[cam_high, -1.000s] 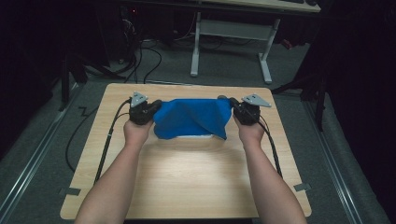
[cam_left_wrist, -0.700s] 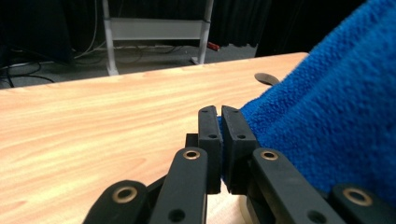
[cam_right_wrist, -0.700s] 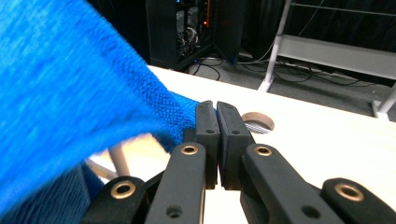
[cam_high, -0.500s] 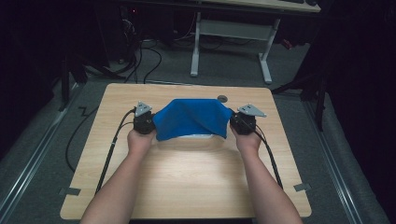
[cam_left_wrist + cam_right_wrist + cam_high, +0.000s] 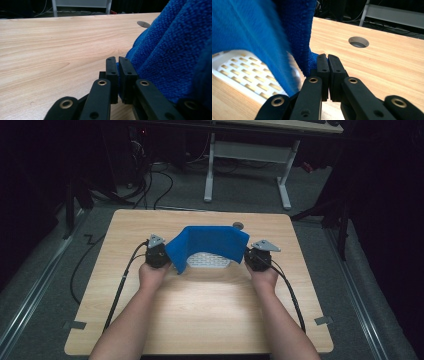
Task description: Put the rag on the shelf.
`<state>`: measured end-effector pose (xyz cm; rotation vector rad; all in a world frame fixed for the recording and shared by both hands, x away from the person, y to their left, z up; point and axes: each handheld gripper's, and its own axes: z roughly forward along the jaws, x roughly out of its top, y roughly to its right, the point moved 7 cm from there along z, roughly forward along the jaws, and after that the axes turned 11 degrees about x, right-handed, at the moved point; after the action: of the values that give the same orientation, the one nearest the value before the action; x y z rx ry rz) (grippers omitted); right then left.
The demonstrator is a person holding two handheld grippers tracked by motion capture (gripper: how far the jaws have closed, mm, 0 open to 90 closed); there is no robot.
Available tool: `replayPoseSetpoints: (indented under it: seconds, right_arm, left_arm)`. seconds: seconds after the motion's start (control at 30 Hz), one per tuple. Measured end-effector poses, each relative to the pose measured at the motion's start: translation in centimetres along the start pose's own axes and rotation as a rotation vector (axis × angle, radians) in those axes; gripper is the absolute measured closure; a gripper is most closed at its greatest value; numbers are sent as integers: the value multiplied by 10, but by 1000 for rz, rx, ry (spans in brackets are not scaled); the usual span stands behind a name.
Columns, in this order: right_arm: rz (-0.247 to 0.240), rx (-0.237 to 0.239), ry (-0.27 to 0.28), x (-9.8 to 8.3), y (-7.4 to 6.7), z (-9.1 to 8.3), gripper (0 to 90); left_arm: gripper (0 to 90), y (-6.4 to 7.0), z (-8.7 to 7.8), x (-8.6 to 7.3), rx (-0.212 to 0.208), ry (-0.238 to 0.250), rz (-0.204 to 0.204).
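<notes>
On the near side of the white perforated plastic tray, two bare forearms come in, and each hand holds a black two-jaw tool. Just left of the tray is the left gripper, and its jaws are pressed together on the edge of the blue terry cloth; the left gripper view shows the fabric pinched in the narrow slit between them. Just right of the tray is the right gripper, and its jaws are also closed tight on a corner of the cloth, as the right gripper view shows.

The cloth is stretched between the two tools and hangs like an arch over the tray, lifted off it, so the slotted surface of the tray is visible below. I judge that the step in hand is the carrying of the cloth over the tray, either to cover it or to uncover it; I cannot tell which. The next move calls for both hands to travel together at equal height, so the fabric stays tight and does not slip out of the jaws.

Under the tray lies the light wooden tabletop, and behind the tray is a round cable hole. Farther behind stands a white desk frame on grey carpet, with loose black cables, in a dark room.
</notes>
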<state>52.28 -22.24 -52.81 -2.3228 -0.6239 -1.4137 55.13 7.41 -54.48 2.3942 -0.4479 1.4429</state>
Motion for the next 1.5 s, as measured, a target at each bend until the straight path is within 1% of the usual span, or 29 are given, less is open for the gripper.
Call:
replayPoseSetpoints:
  seconds: [0.07, 0.13, 0.23, 0.33, 0.47, 0.53, 0.7, 0.77, 0.83, 0.9, 0.93, 0.97, 1.03, 1.17, 1.2, 1.27, 1.33, 1.4, 1.43, 1.47, 1.5]
  right_arm:
    - [-5, 1, -3, -3, -2, 0, 889]
    - [1, -1, 1, -6, -1, 0, 889]
    - [12, 1, -15, -13, -1, 1, 889]
    - [10, -1, -22, -16, 0, 2, 888]
    - [8, -4, -23, -16, 0, 3, 887]
    - [10, -4, -21, -15, 0, 3, 884]
    - [8, -1, -23, -14, 0, 2, 880]
    - [5, -2, -24, -14, 0, 1, 879]
    - [4, 0, -24, -13, -1, 1, 869]
    - [4, -1, -24, -13, -1, 1, 851]
    - [4, -3, -24, -12, -1, 1, 823]
    - [6, 5, -25, -11, 0, 0, 758]
    - [1, -6, -24, -9, 1, -1, 734]
    - [5, -10, -17, -6, 3, -4, 705]
    - [6, -16, -9, -3, 6, -6, 679]
    - [11, -21, -5, -1, 8, -8, 646]
    - [21, -27, 0, 0, 10, -10, 584]
    - [26, -28, 6, 0, 12, -12, 532]
    - [26, -28, 6, 0, 12, -12, 532]
    - [28, -35, 11, 1, 15, -13, 492]
    - [28, -35, 11, 1, 15, -13, 492]
  left_arm:
    - [861, 1, 1, -1, 0, -5, 1]
    - [859, 2, 2, -2, -3, -5, 2]
    - [854, 3, 3, -4, -9, -10, -2]
    - [848, 3, 4, -6, -10, -13, -3]
    - [836, 3, 4, -7, -9, -12, -9]
    - [813, 3, 4, -7, -10, -11, -10]
    - [786, 0, 1, -6, 2, -9, -6]
    - [769, -1, 0, -5, 7, -10, -5]
    - [727, -2, -1, -4, 12, -8, -7]
    - [695, -2, -1, -4, 15, -5, -8]
    - [695, -2, -2, -3, 22, -4, -1]
    - [662, -3, -3, -3, 32, 1, -1]
    - [622, -5, -4, -2, 41, 2, -2]
    - [556, -7, -6, 0, 55, 3, -5]
    - [538, -8, -7, 1, 66, 7, -4]
    - [499, -9, -9, 3, 69, 10, -7]
    - [474, -10, -10, 4, 70, 12, -14]
    - [445, -12, -12, 5, 82, 21, -13]
    - [433, -12, -12, 5, 82, 21, -13]
    - [423, -15, -14, 5, 89, 25, -18]
    - [415, -15, -14, 5, 89, 25, -18]
